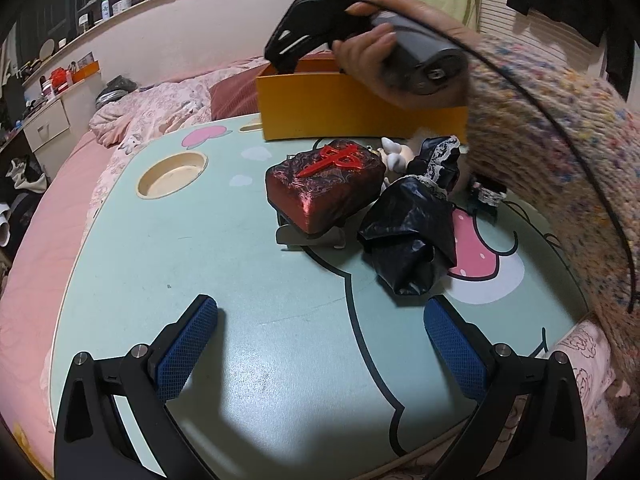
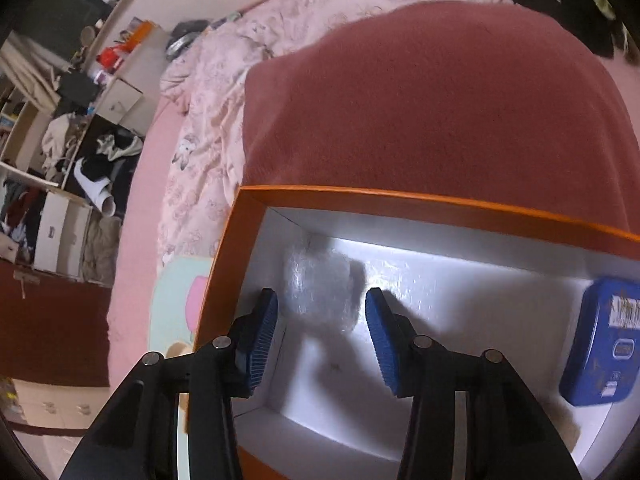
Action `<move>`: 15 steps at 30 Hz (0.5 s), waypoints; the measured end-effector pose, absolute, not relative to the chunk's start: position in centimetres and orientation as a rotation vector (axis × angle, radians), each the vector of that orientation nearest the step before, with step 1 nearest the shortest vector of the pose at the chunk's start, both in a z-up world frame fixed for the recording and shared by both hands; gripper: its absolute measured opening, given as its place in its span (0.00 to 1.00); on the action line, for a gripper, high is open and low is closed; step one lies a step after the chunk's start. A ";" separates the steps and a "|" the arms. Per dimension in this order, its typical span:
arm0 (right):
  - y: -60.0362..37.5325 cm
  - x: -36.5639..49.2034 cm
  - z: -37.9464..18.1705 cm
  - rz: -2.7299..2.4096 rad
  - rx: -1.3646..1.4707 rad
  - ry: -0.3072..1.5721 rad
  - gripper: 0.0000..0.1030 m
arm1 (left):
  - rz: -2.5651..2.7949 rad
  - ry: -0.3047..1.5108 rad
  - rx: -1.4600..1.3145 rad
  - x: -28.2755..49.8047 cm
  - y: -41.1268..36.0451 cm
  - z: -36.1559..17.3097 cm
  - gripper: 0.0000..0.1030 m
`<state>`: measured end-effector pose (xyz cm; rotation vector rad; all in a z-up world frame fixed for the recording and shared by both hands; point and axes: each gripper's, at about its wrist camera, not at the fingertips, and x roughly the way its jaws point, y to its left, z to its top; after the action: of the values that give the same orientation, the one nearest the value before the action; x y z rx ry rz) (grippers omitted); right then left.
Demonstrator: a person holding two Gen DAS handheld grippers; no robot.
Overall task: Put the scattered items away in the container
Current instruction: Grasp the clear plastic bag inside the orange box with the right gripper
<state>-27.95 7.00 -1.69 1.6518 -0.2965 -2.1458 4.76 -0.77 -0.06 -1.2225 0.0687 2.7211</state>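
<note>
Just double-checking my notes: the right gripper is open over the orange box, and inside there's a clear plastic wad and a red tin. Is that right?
Not quite: the tin is blue, not red, as the right wrist view shows. The rest holds: the right gripper is open over the orange box, with the clear plastic wad inside.

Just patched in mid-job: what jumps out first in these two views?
The orange box dominates: the right gripper hangs open over its white inside, where a clear crumpled plastic wad and a blue tin already lie. On the mint cartoon table, a glossy dark-red block with a red emblem sits mid-table, a crumpled black bag just to its right. The left gripper hovers open and empty nearer the camera.
</note>
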 end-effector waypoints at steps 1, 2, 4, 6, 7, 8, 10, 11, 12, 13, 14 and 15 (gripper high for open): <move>6.6 -28.0 -1.6 -2.160 1.656 -0.260 0.35 | 2.721 0.069 -1.222 4.8 -0.7 0.0 1.00; 6.3 -27.9 -1.3 -2.177 1.664 -0.211 0.22 | 2.720 0.069 -1.220 4.8 -0.7 0.0 1.00; 6.3 -27.2 -0.5 -2.197 1.639 -0.160 0.22 | 2.720 0.067 -1.219 4.8 -0.7 0.0 1.00; 7.4 -26.2 1.2 -2.248 1.574 -0.168 0.22 | 2.721 0.068 -1.219 4.8 -0.7 0.0 1.00; 8.0 -25.7 2.2 -2.267 1.529 -0.187 0.22 | 2.721 0.068 -1.219 4.8 -0.6 0.0 1.00; 9.1 -24.8 3.5 -2.282 1.469 -0.216 0.22 | 2.721 0.067 -1.219 4.8 -0.7 0.0 1.00; 11.4 -22.6 5.8 -2.286 1.379 -0.261 0.22 | 2.720 0.067 -1.219 4.8 -0.7 0.0 1.00; 12.5 -21.0 7.0 -2.284 1.334 -0.268 0.22 | 2.721 0.068 -1.219 4.9 -0.6 0.1 1.00; 13.1 -19.8 7.8 -2.283 1.309 -0.257 0.22 | 2.721 0.068 -1.219 4.8 -0.6 0.0 1.00; 13.8 -18.0 8.6 -2.282 1.282 -0.232 0.22 | 2.721 0.068 -1.219 4.8 -0.6 0.0 1.00; 14.5 -16.2 9.0 -2.278 1.260 -0.212 0.22 | 2.722 0.068 -1.219 4.9 -0.6 0.1 1.00; 15.6 -13.8 9.2 -2.275 1.232 -0.189 0.23 | 2.721 0.067 -1.219 4.8 -0.6 0.1 1.00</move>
<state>-13.80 15.59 9.20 1.2318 -0.1890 -2.2752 4.82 -0.63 0.06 -1.2194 0.0672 2.7210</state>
